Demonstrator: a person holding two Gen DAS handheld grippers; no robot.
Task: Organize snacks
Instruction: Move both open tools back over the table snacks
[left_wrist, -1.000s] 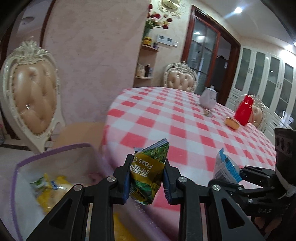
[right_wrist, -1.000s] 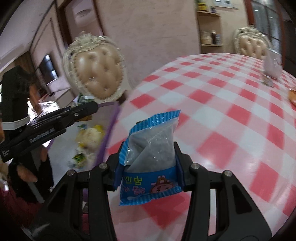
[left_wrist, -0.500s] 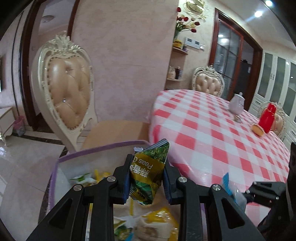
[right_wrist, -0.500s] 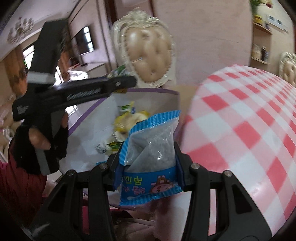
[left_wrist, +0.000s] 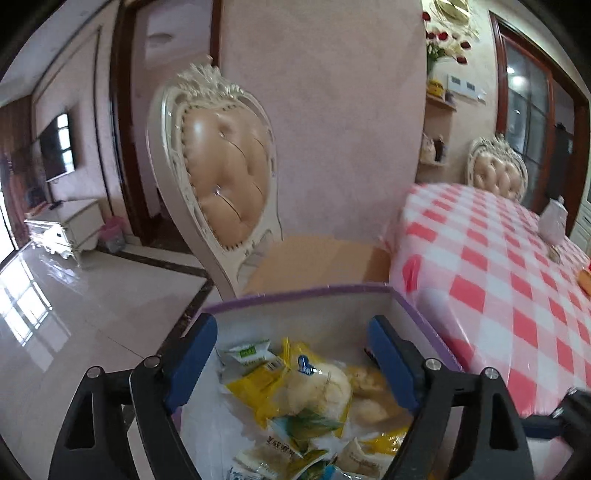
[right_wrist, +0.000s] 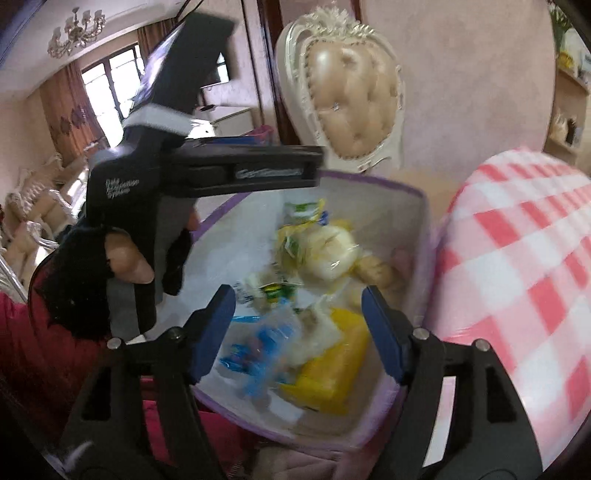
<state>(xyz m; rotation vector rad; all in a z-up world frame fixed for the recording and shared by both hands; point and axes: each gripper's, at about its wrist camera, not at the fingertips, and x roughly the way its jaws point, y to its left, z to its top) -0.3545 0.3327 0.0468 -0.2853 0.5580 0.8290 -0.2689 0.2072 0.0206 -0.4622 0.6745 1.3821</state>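
Snack bin beside checked surface; both claws spread and opening over it, nothing pinched.

Surface: round, red-and-white checked cloth, right of both frames; white teapot at far right edge, partly cut off. Room: pink wall, cream carved chair with tan tufted back at centre, second chair behind the surface, glossy tiled floor lower left, wall shelf with flowers upper right. Bin: purple-rimmed, white-lined, lower centre, just beside the surface edge. Snacks: yellow, green and white packets heaped inside; blue packet blurred, in the bin below the right claw. Left claw: blue pads wide apart above the heap, seen side-on in the right view. Gloved hand grips its handle. Packet lettering illegible; bin's near wall cut off by the frame.
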